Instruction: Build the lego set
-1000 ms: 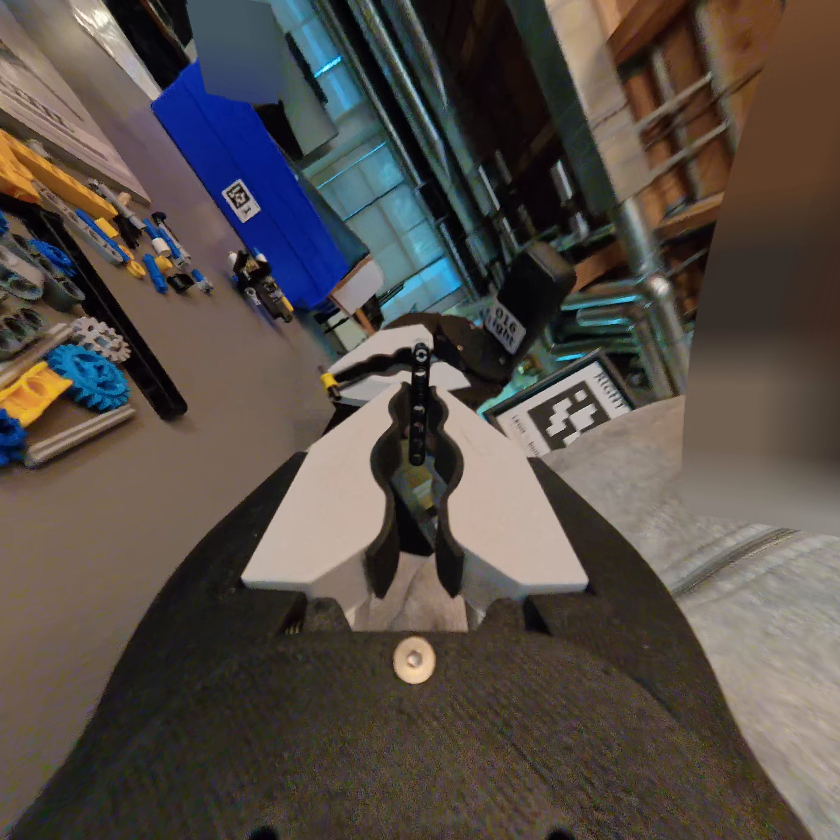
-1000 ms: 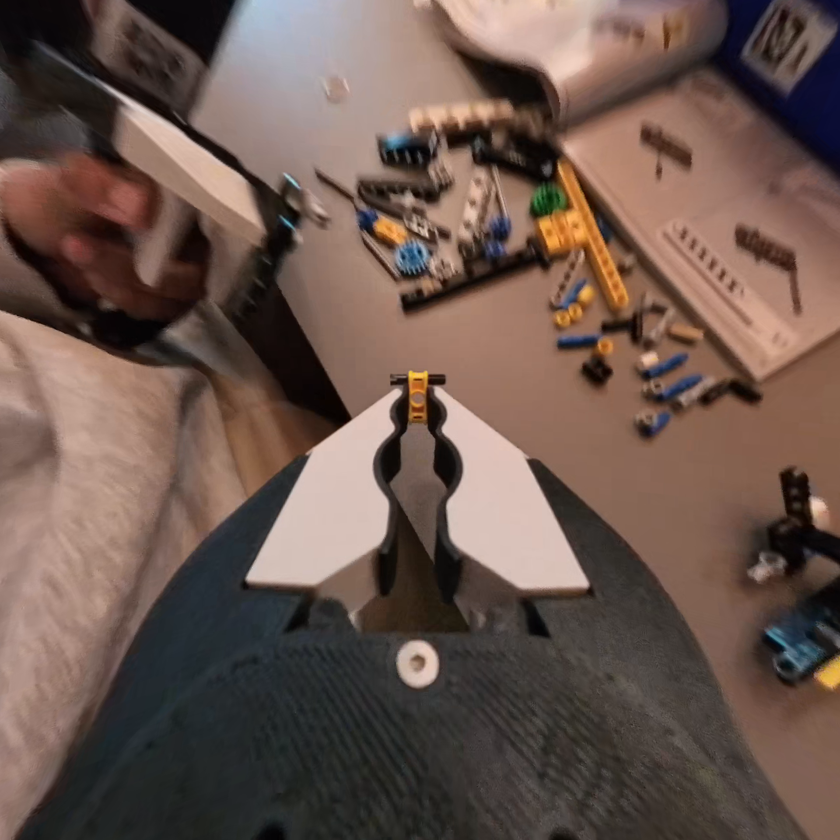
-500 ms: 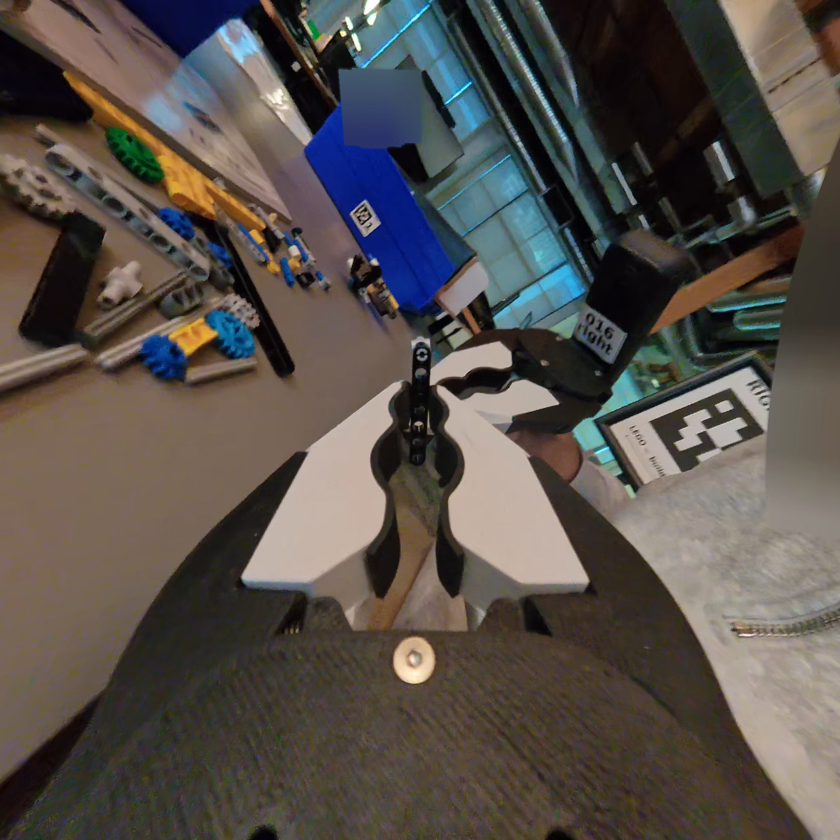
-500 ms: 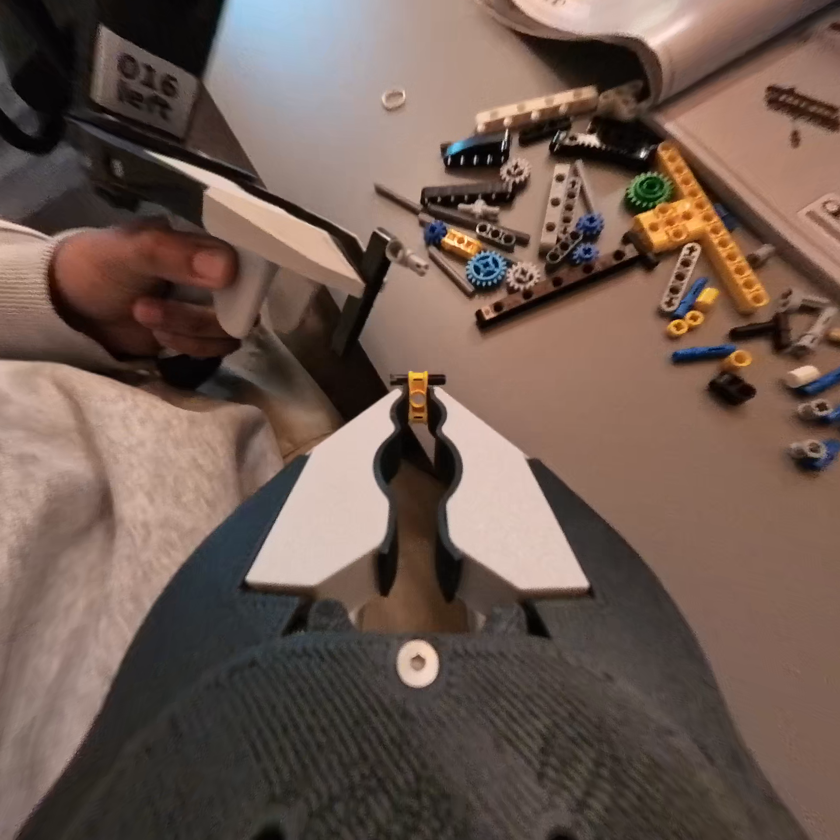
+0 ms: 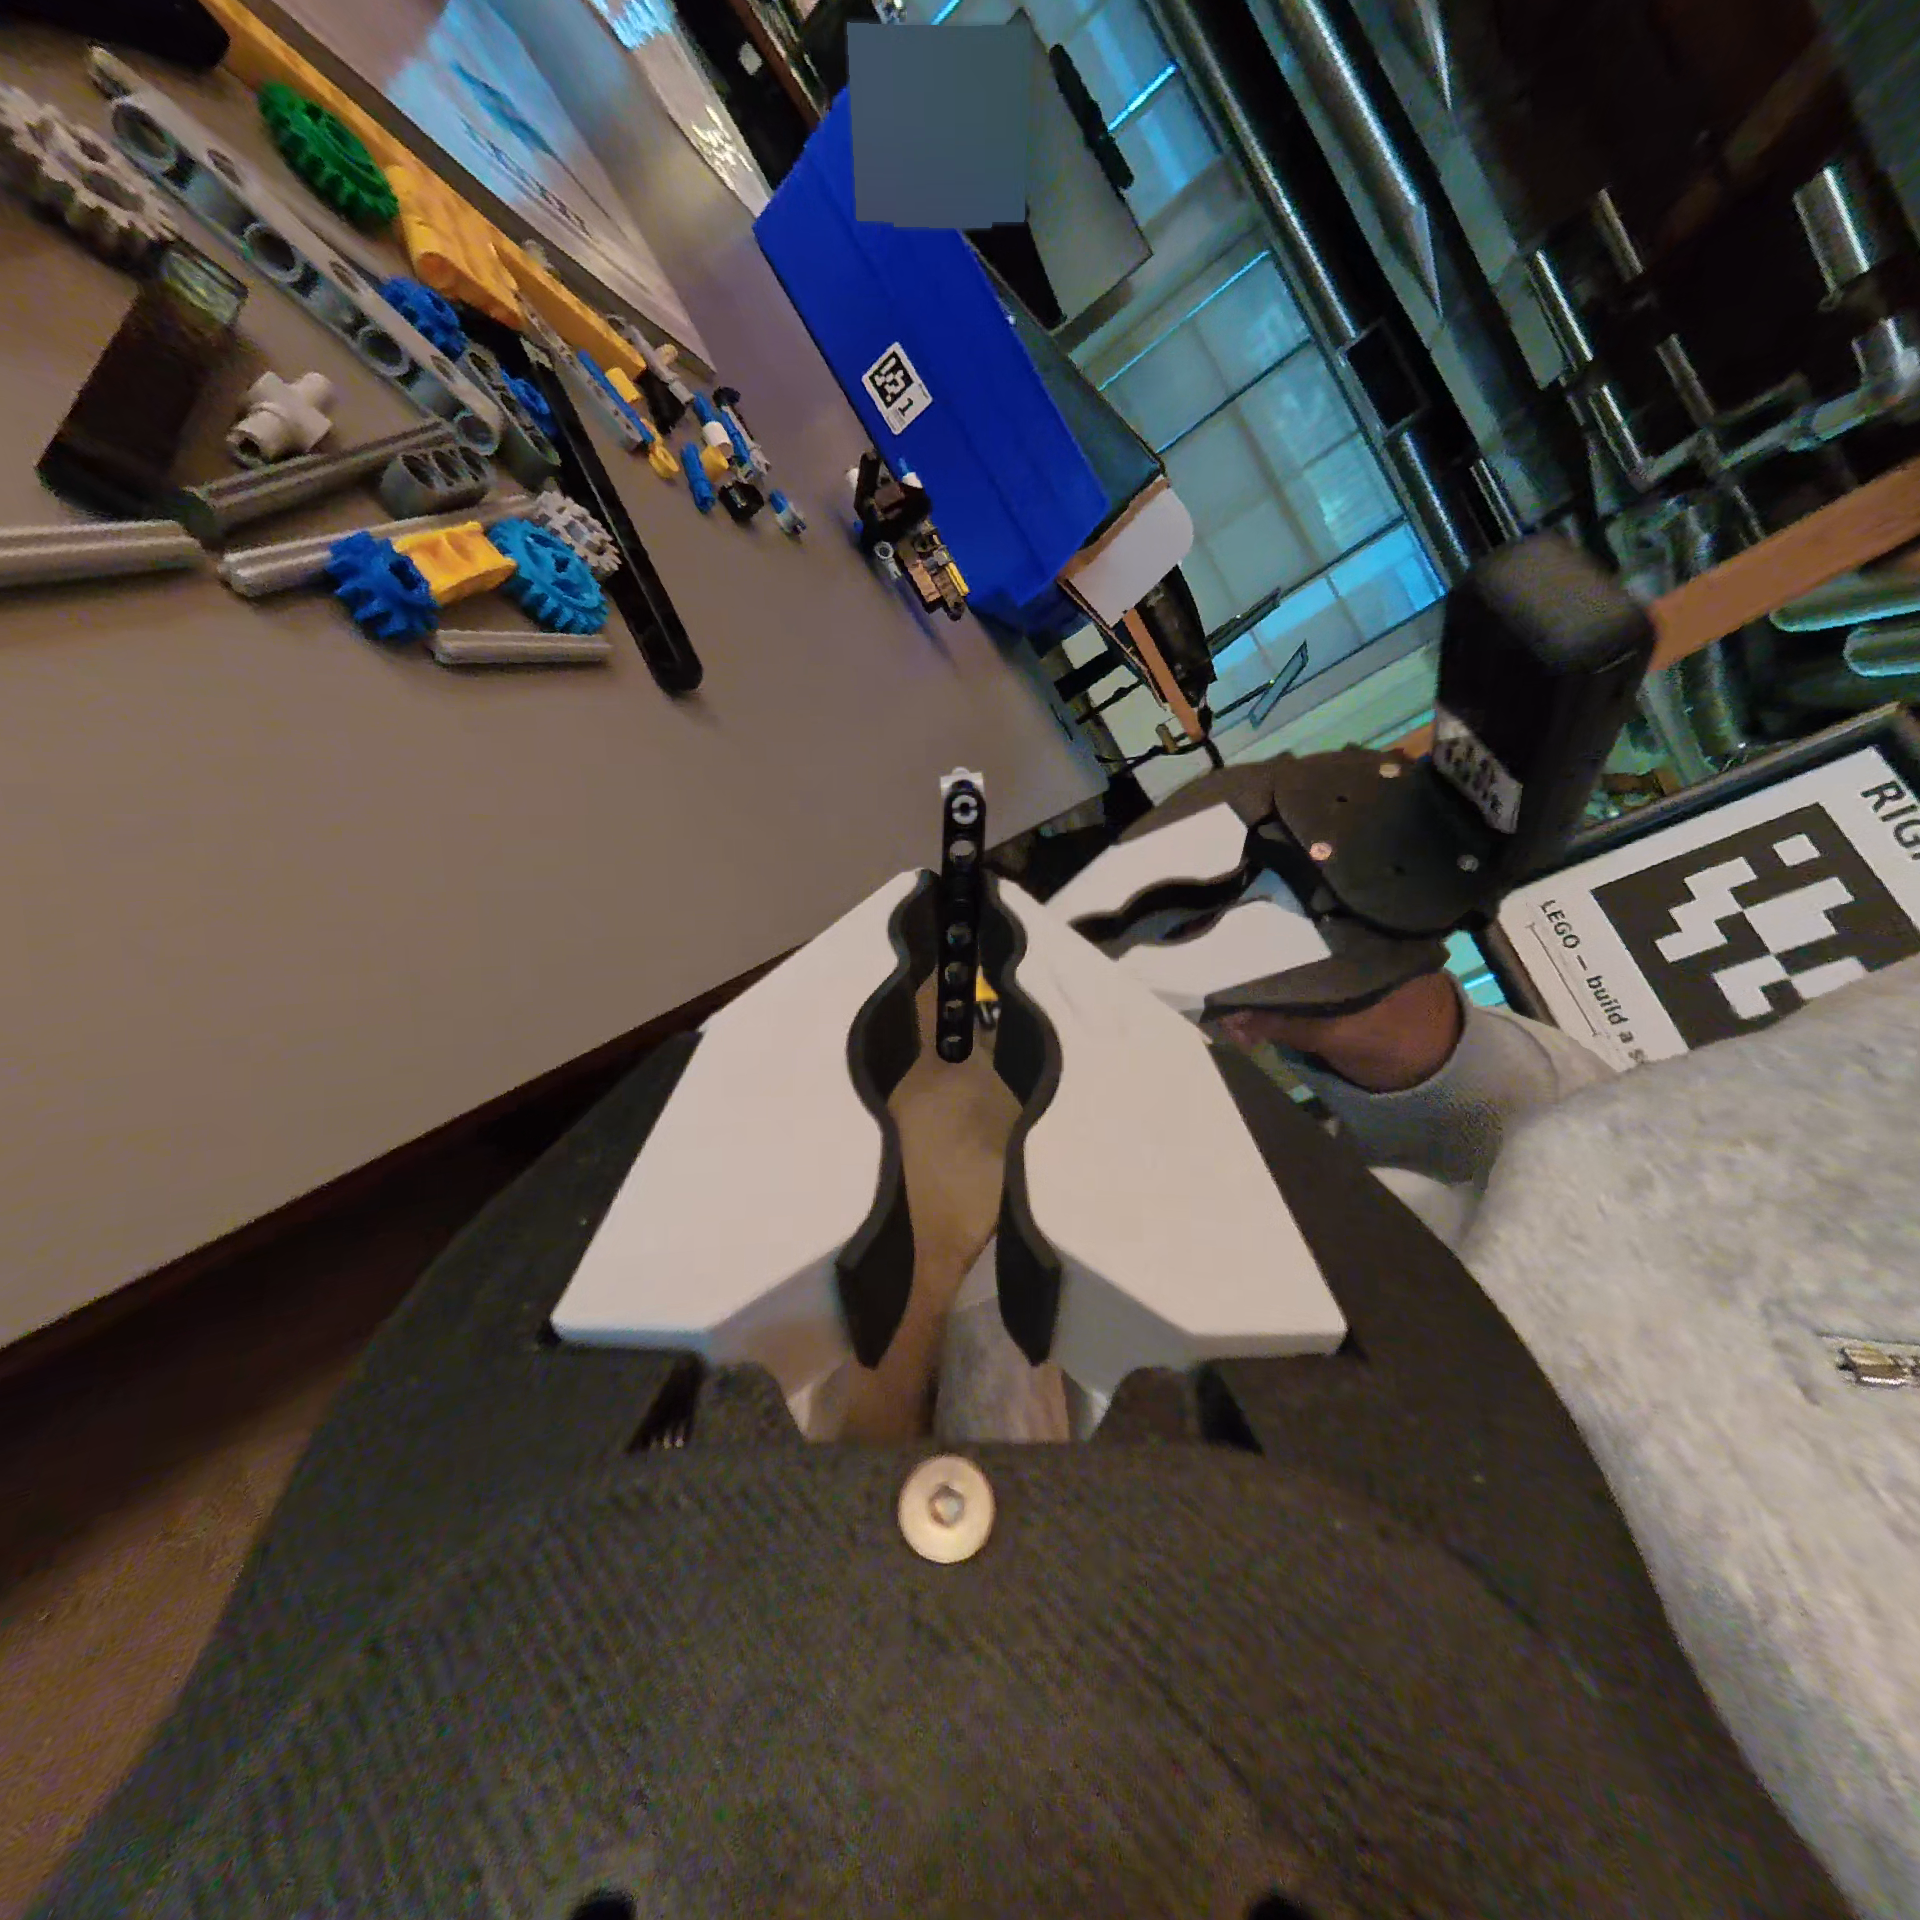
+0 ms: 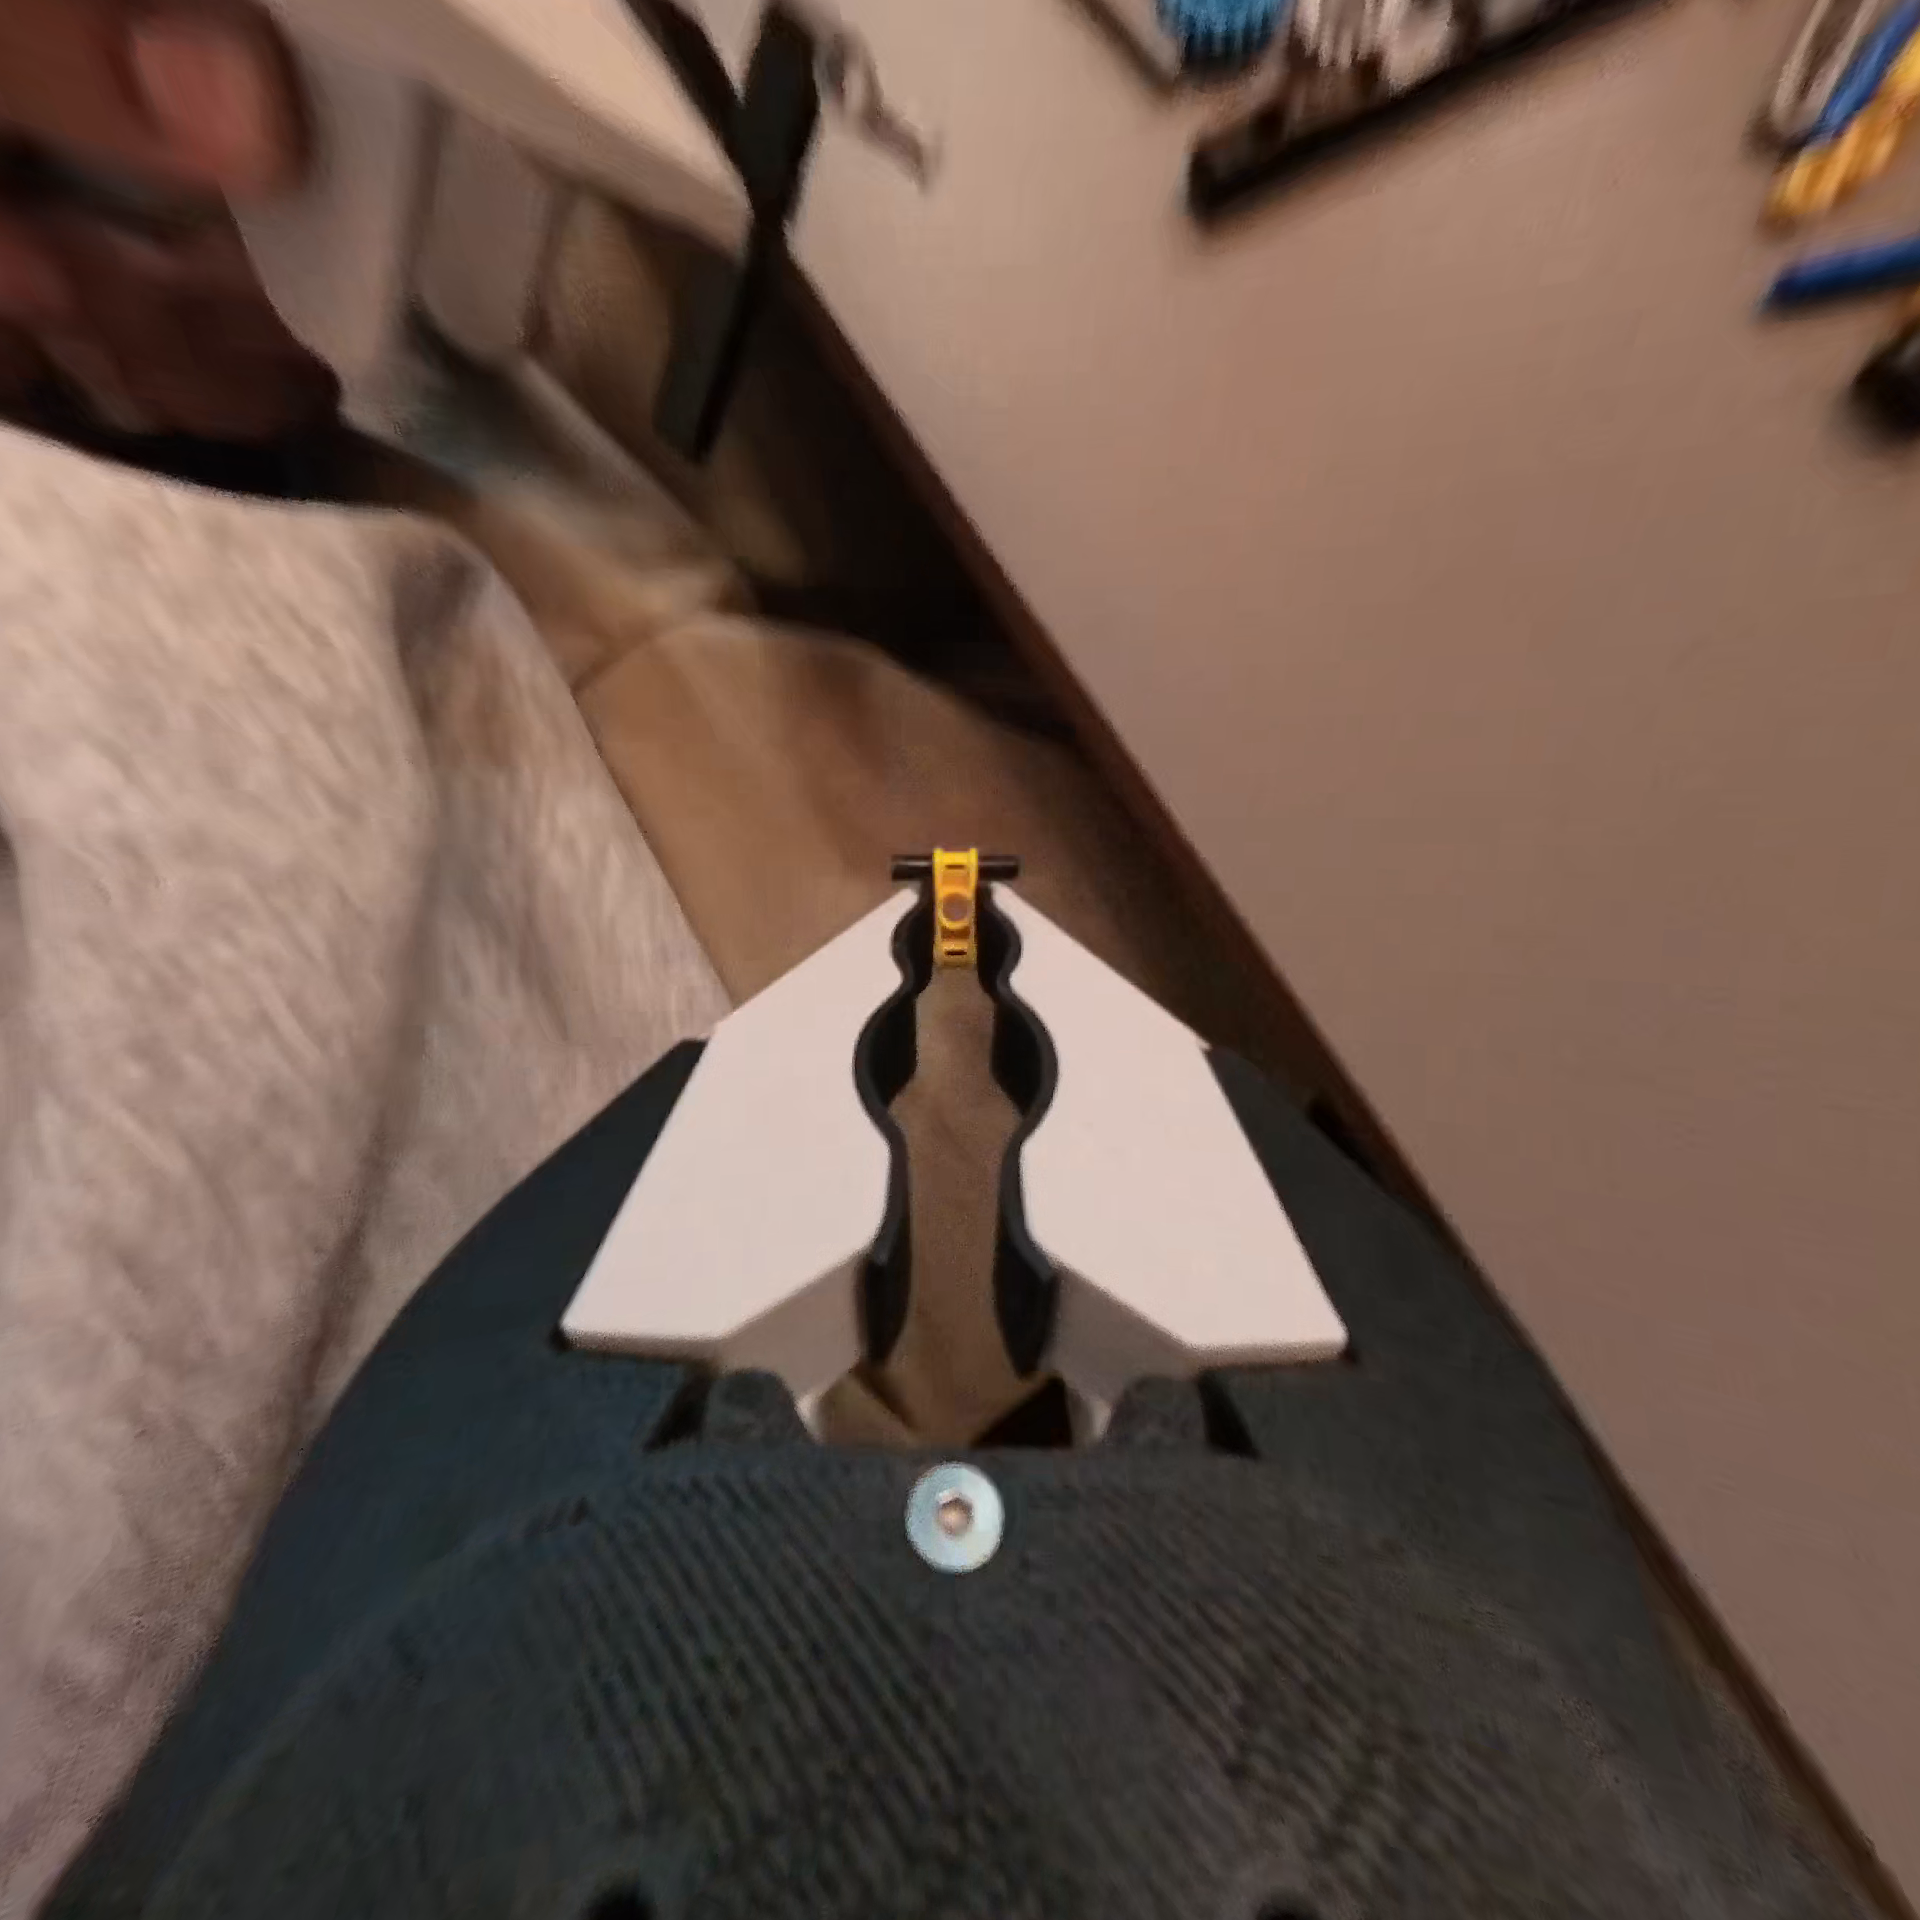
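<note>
Off the grey table's near edge, the left gripper pinches a slim black holed plastic beam, while the right gripper pinches a small yellow connector on a black pin. This looks like a mating step. Next, the pin must line up with a beam hole.

Black textured gripper body, white wedge jaws with wavy black pads, silver screw, grey fleece sleeve

A: What can't you make out?

B: In the right wrist view, the left tool at the top left is smeared by motion, and so is the black beam it carries.

A: And the table?

B: The loose pieces along its far edge are blurred streaks, cut off by the frame. In the left wrist view, the grey axle runs off the left edge.
</note>
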Demonstrator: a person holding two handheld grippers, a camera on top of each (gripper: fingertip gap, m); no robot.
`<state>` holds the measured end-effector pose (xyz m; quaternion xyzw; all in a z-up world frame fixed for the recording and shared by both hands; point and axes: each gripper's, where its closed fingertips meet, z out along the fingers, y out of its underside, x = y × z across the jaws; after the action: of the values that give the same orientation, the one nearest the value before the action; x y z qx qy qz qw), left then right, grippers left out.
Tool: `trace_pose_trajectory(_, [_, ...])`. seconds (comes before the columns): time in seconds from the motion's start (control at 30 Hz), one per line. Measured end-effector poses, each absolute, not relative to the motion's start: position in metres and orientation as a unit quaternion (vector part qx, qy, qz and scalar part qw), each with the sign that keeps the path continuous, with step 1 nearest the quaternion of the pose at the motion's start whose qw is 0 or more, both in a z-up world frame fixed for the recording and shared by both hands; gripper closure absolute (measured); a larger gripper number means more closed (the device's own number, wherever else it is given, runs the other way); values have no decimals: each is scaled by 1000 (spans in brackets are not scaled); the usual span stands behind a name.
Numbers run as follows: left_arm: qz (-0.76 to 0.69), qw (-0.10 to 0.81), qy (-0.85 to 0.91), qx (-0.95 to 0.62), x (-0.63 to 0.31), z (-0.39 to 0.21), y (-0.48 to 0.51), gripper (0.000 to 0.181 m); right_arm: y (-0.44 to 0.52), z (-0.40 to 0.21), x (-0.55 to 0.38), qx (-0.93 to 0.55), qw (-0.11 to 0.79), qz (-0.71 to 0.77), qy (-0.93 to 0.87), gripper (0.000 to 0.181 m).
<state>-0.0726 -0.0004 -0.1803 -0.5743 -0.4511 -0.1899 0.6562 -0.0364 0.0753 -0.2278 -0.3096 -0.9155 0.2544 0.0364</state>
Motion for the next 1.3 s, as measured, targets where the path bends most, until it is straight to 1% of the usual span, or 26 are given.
trace_pose_trajectory(0.03, [-196, 658, -449, -572, -71, -179, 1, 175, 84, -233, -28, -318, 28, 236, -918, 176])
trace_pose_trajectory(0.13, [-207, 660, -440, -573, -66, -176, 7, 175, 97, -252, -12, -352, 0, 209, -912, 176])
trace_pose_trajectory(0.27, [-197, 658, -432, -585, -63, -175, 8, 175, 100, -265, -6, -368, -2, 213, -905, 174])
trace_pose_trajectory(0.33, [-198, 659, -434, -582, -64, -175, 7, 175, 97, -258, -3, -367, -14, 227, -902, 159])
trace_pose_trajectory(0.37, [-200, 660, -434, -580, -64, -175, 7, 175, 98, -255, -3, -369, -19, 231, -900, 155])
trace_pose_trajectory(0.47, [-203, 659, -430, -583, -62, -174, 10, 175, 108, -243, -6, -387, -34, 250, -887, 152])
trace_pose_trajectory(0.53, [-205, 657, -427, -586, -61, -175, 12, 175, 116, -238, -13, -414, -53, 270, -868, 156])
trace_pose_trajectory(0.63, [-209, 657, -428, -585, -62, -175, 12, 175, 122, -239, -20, -449, -106, 297, -836, 165])
trace_pose_trajectory(0.73, [-211, 655, -428, -586, -62, -176, 13, 175, 114, -241, -20, -452, -158, 314, -820, 171])
trace_pose_trajectory(0.87, [-212, 654, -428, -587, -62, -177, 13, 175, 110, -255, -18, -435, -159, 286, -839, 166])
trace_pose_trajectory(0.93, [-213, 654, -427, -588, -62, -177, 13, 176, 107, -259, -13, -430, -175, 273, -843, 164])
trace_pose_trajectory(1.0, [-214, 653, -426, -588, -61, -177, 13, 175, 104, -259, -9, -431, -198, 272, -837, 165])
trace_pose_trajectory(1.1, [-214, 653, -426, -588, -62, -177, 13, 176, 102, -260, -3, -428, -223, 264, -835, 173])
trace_pose_trajectory(1.3, [-216, 654, -426, -587, -62, -176, 13, 175, 88, -257, 8, -413, -257, 276, -829, 174])
